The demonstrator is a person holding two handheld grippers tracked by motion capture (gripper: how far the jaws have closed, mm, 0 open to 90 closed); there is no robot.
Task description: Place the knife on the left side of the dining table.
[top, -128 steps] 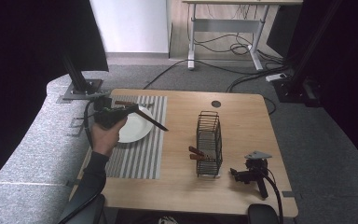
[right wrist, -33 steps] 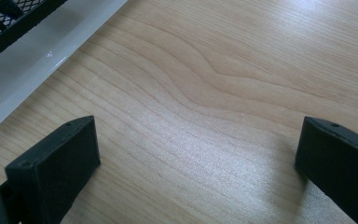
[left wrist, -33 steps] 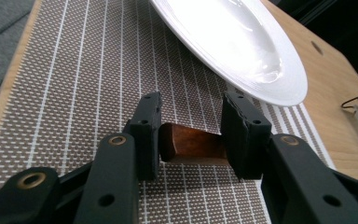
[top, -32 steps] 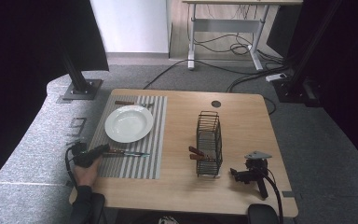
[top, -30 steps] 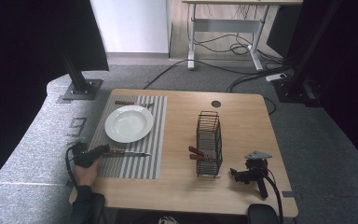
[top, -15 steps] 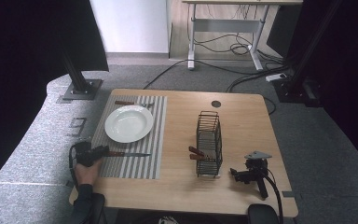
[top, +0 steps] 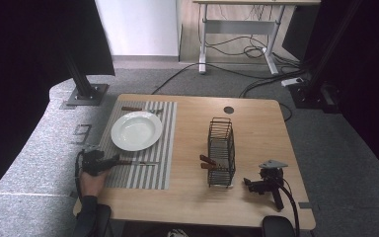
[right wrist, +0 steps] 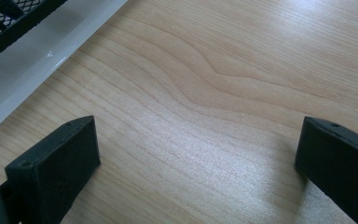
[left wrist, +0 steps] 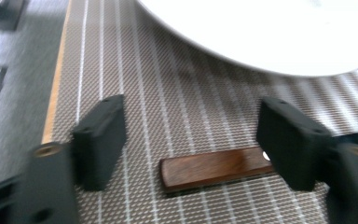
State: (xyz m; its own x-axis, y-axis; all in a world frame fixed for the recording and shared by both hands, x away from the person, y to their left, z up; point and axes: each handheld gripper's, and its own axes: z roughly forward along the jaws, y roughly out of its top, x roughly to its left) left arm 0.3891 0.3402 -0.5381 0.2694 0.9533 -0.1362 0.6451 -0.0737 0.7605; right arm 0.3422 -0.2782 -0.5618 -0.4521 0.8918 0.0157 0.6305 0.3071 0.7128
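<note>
One table (top: 256,128) carries a striped mat (top: 165,143) at frame left. On it, below the plate (top: 135,130), a knife (top: 138,162) lies lengthwise left-right, its wooden handle (left wrist: 214,169) between the left gripper's (left wrist: 191,140) spread jaws. The right gripper (top: 266,185), lower right, also spread, rests well apart.

Glossy white plate (top: 135,130); woven striped placemat (top: 148,170); polished wooden knife handle (left wrist: 212,168); matt wood table (top: 256,128).

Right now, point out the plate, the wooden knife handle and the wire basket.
plate (top: 134,130): high view, centre of its white bowl.
wooden knife handle (left wrist: 209,169): left gripper view, middle of the brown slab.
wire basket (top: 221,154): high view, its side mesh.
</note>
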